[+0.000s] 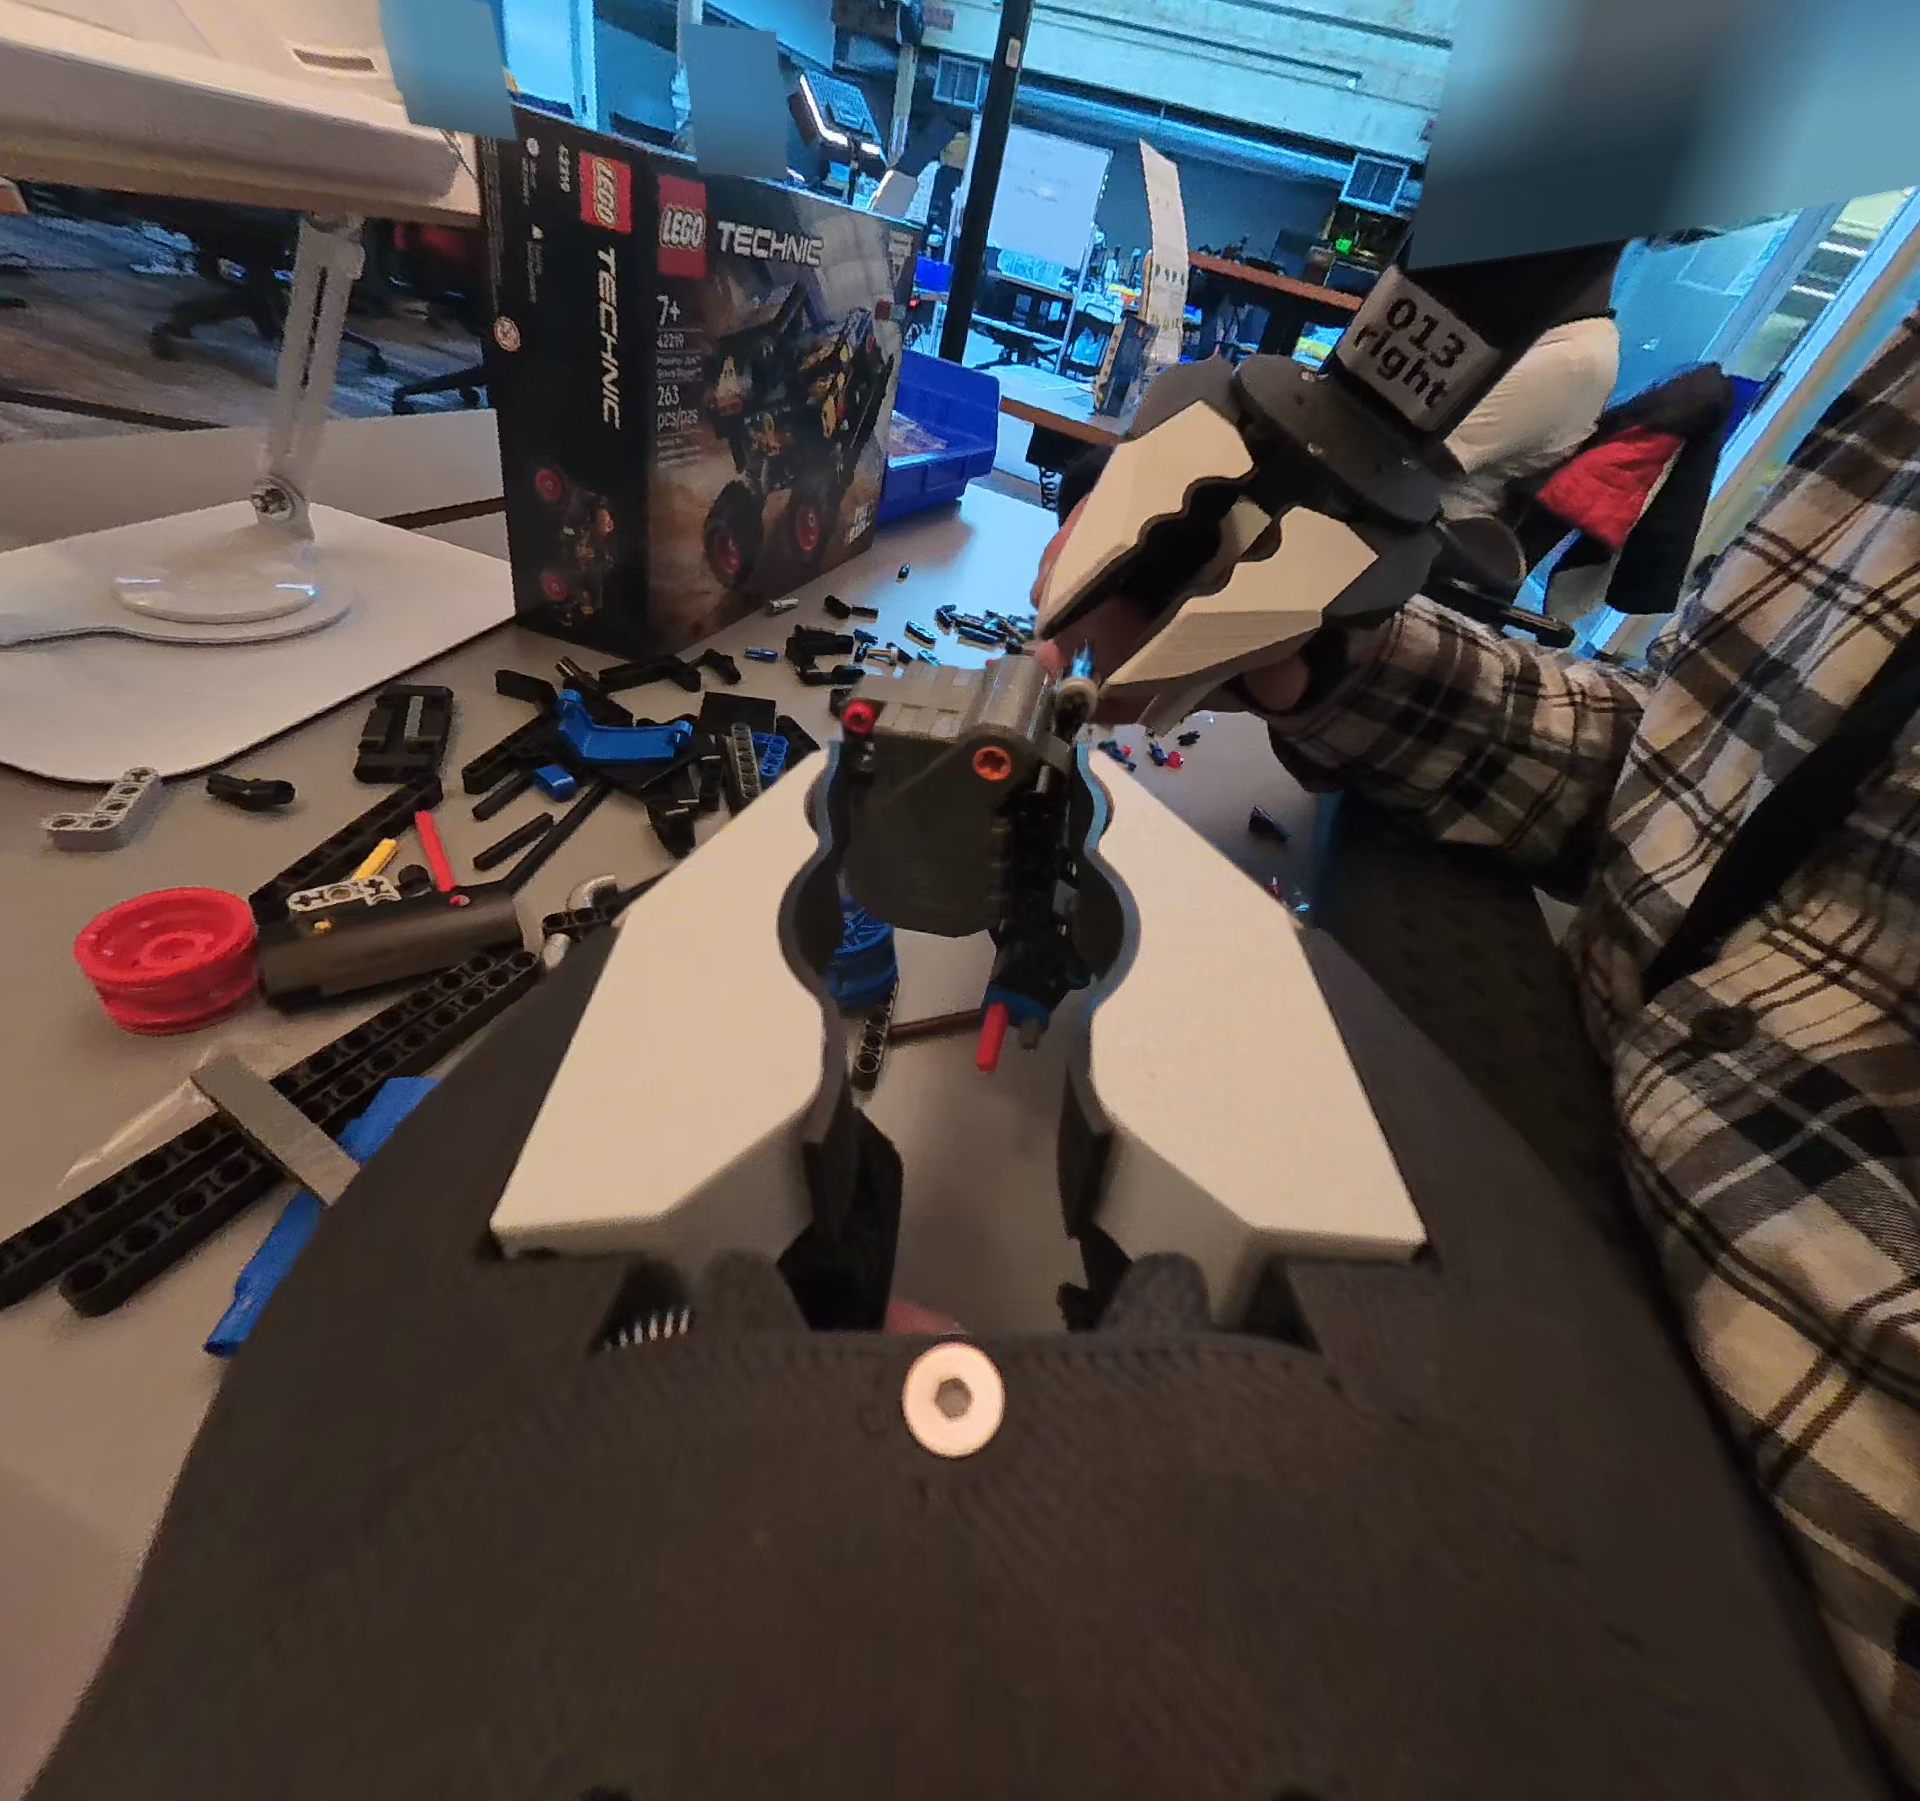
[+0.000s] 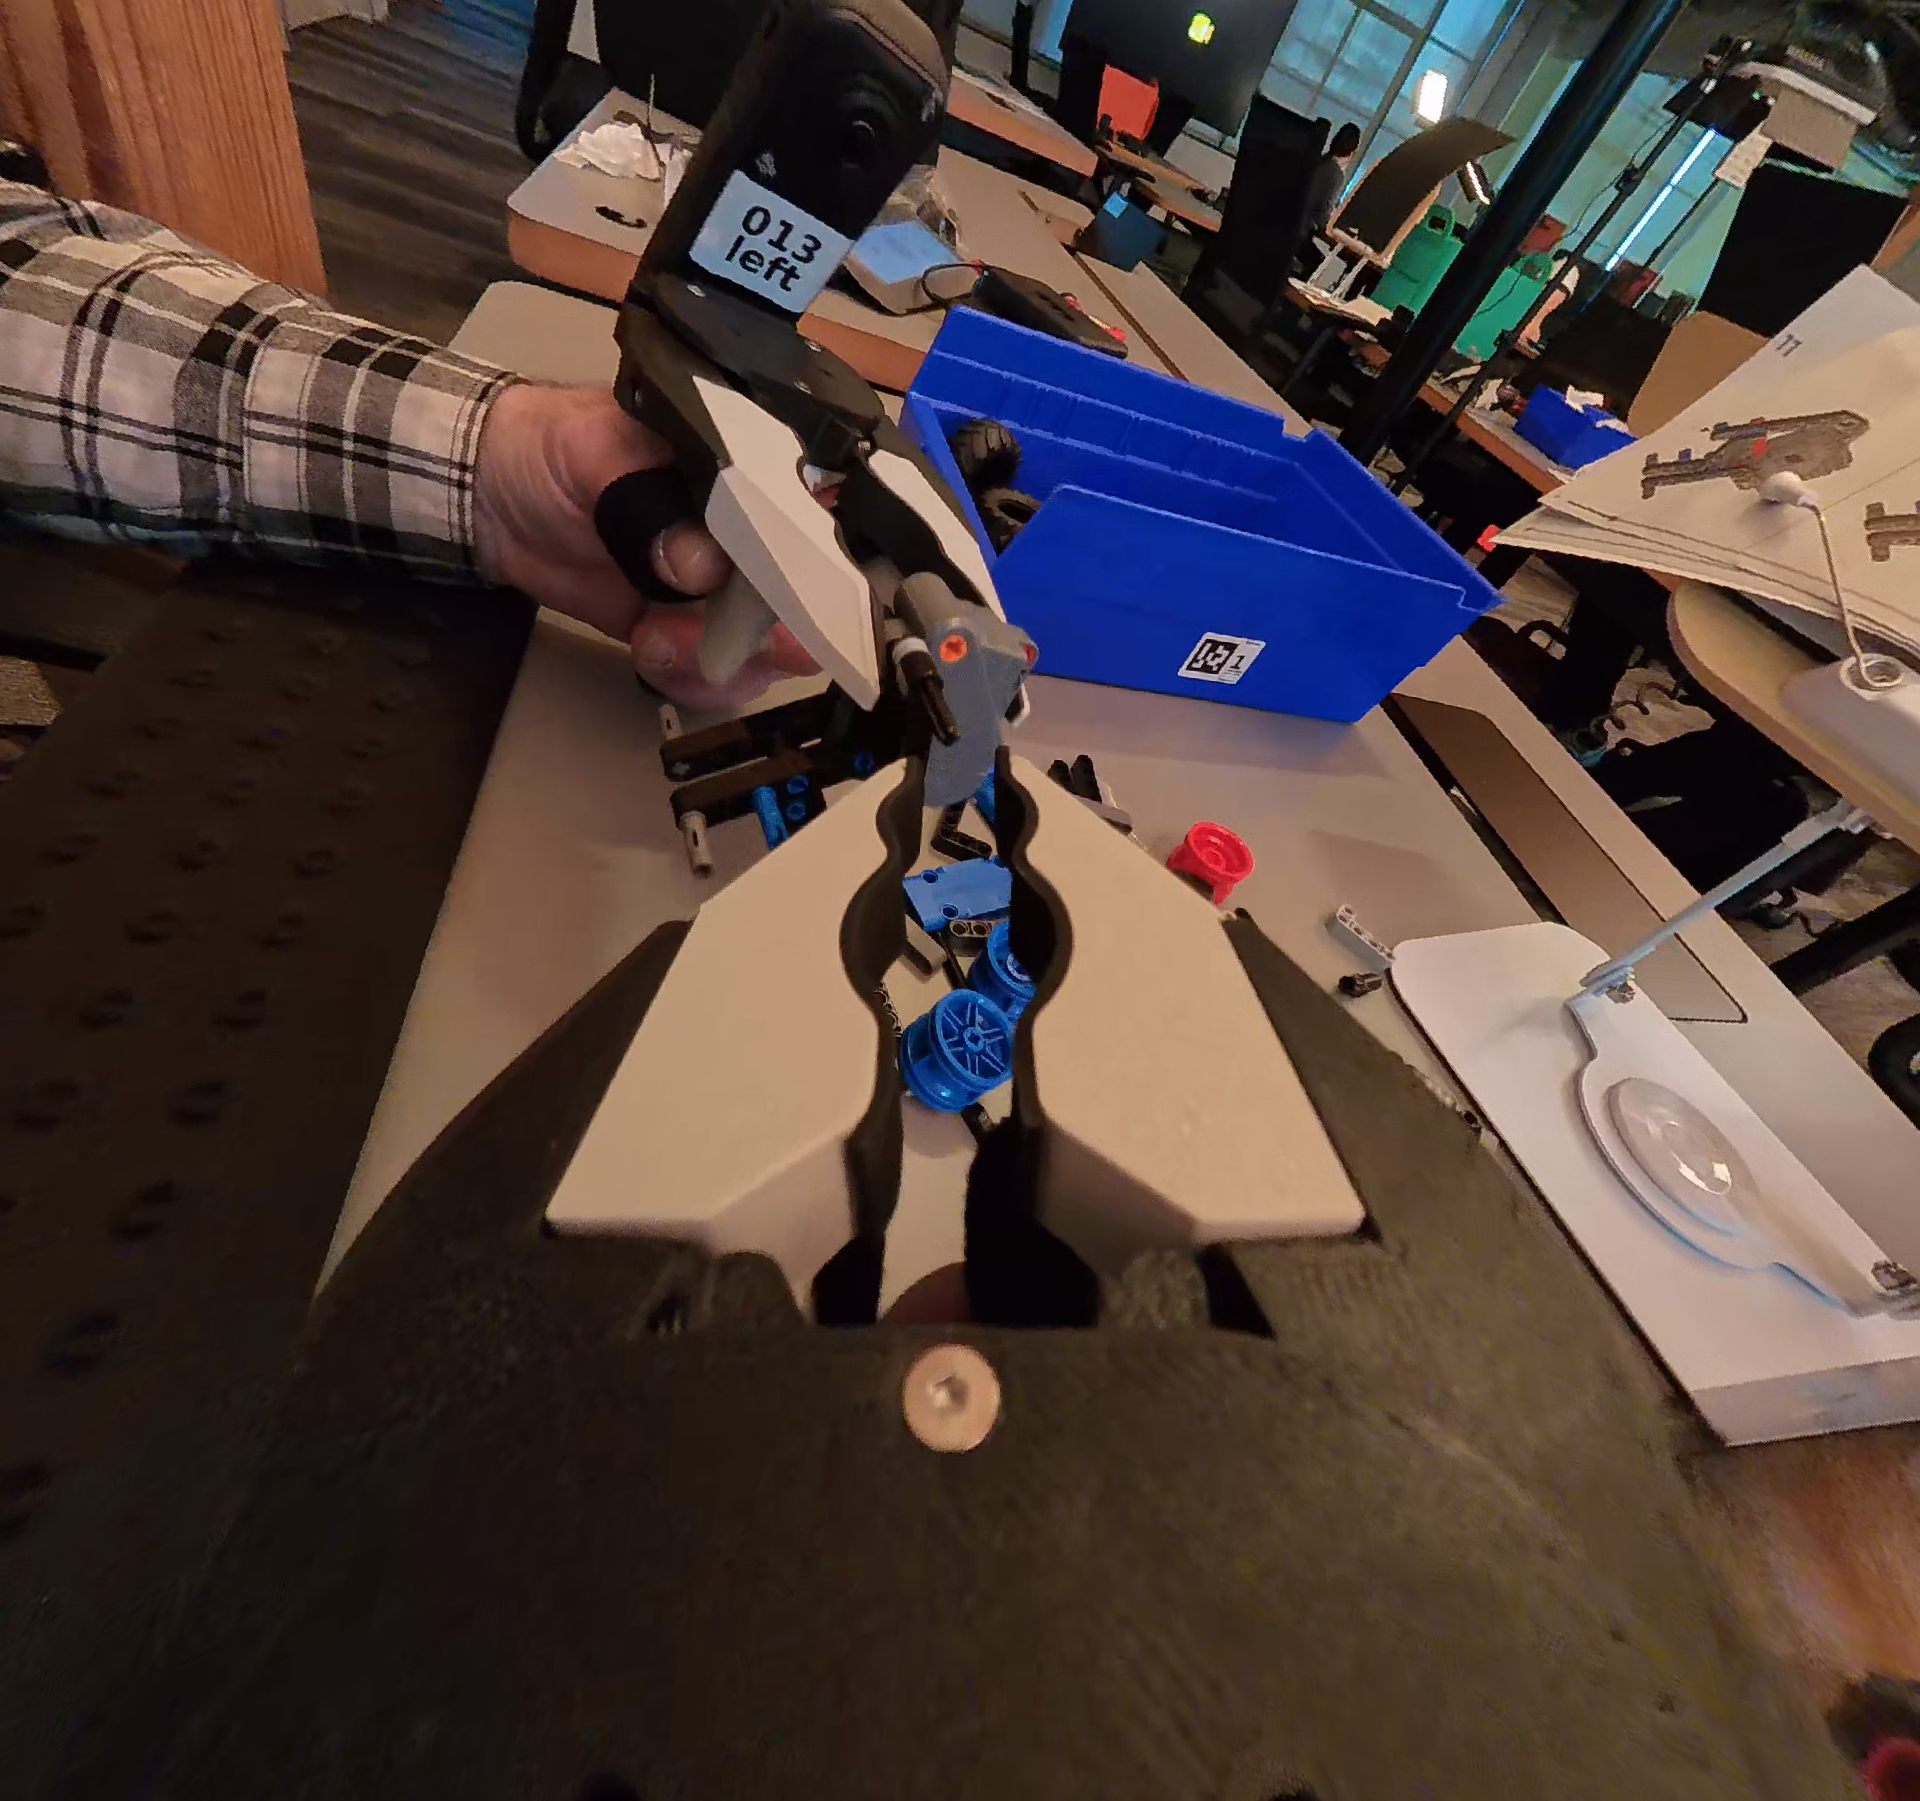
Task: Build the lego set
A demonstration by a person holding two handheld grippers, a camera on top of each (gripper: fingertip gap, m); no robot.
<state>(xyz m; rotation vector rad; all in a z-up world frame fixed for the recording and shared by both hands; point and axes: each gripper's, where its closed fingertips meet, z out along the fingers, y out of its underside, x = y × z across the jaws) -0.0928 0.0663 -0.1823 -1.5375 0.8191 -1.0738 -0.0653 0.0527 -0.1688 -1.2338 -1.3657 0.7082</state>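
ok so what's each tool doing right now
left tool: shut on the grey lego assembly.
right tool: shut on the same assembly, at its end.

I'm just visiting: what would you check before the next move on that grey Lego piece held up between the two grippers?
1. Left gripper clamped on the grey Lego assembly: ok.
2. Right gripper tips at the assembly's end: ok; firm grip: cannot tell.
3. Assembly lifted off the table: ok.
4. Orange pin facing the left wrist camera: ok.
5. Loose parts, such as the red wheel hub, away from the grippers: ok.
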